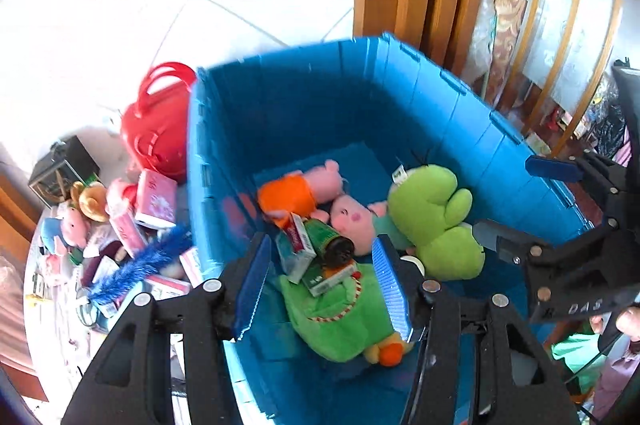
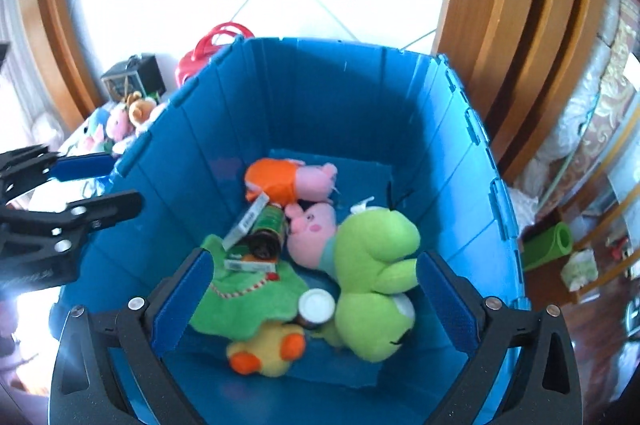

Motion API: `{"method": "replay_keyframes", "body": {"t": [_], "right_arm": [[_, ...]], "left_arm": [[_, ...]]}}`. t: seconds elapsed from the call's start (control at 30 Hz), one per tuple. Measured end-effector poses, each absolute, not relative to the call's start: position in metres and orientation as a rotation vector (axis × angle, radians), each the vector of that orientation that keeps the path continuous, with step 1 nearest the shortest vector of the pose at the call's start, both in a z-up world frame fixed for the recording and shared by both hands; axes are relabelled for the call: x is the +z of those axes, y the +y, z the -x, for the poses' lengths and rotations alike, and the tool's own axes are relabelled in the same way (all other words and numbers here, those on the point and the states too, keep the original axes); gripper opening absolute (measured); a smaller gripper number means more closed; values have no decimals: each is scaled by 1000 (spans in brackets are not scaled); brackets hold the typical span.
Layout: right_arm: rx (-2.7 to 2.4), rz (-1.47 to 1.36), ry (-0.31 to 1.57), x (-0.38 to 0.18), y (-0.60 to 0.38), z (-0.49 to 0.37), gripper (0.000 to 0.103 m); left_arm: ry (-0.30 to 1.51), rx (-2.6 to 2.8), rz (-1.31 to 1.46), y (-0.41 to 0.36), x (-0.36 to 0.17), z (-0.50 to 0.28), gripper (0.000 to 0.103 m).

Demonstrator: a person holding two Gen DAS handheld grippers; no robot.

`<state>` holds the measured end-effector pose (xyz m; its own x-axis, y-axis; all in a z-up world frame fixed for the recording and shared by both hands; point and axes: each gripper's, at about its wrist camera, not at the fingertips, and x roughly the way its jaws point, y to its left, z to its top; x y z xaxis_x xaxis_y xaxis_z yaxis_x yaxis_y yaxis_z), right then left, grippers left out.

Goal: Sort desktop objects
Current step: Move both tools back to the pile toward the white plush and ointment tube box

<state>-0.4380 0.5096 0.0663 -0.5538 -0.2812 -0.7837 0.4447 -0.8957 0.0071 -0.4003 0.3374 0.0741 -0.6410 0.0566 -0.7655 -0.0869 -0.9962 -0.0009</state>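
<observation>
Blue bin (image 2: 320,97) holds two pink pigs (image 2: 310,225) (touching).

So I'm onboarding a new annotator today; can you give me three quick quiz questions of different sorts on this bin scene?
1. True or false: the right tool is clamped on the green frog plush.
2. Multiple choice: the dark-capped green bottle lies
A) on the table outside the bin
B) inside the blue bin
C) between the left tool's fingers
3. Fill in: the bag behind the bin's left wall is coloured ____.

Key: 1 false, both the right tool and the left tool are open and empty above the bin; 2 B; 3 red.
</observation>
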Motion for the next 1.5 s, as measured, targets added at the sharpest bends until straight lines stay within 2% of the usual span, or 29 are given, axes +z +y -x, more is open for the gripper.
{"method": "replay_keyframes", "body": {"t": [0.17,0.27,0.33,0.67,0.77,0.87,0.97,1.1,1.3,1.5], "right_arm": [[-2474,-1108,203,85,486,418,103],[-2470,-1074,109,94,467,405,103],[-2477,-1034,55,100,451,394,103],[-2481,-941,5,96,303,332,103],[-2482,-938,-18,79,260,317,103],[-2447,-983,-13,59,225,308,103],[-2432,-1035,22,37,201,305,103],[-2388,-1130,89,-3,182,316,103],[-2284,-1295,40,-70,174,354,103],[-2193,-1459,20,-134,164,381,103]], "left_arm": [[13,2875,1155,294,94,366,53],[-19,2929,1085,259,101,344,60],[-44,2959,1040,229,103,327,61],[-126,3210,907,22,73,225,62],[-109,3308,976,-34,54,206,62],[-193,3336,1050,-81,37,191,62],[-264,3398,1047,-115,21,174,62],[-252,3488,1115,-143,-2,162,62],[-273,3459,1426,-171,-52,167,62],[-473,3360,1733,-202,-108,164,62]]}}
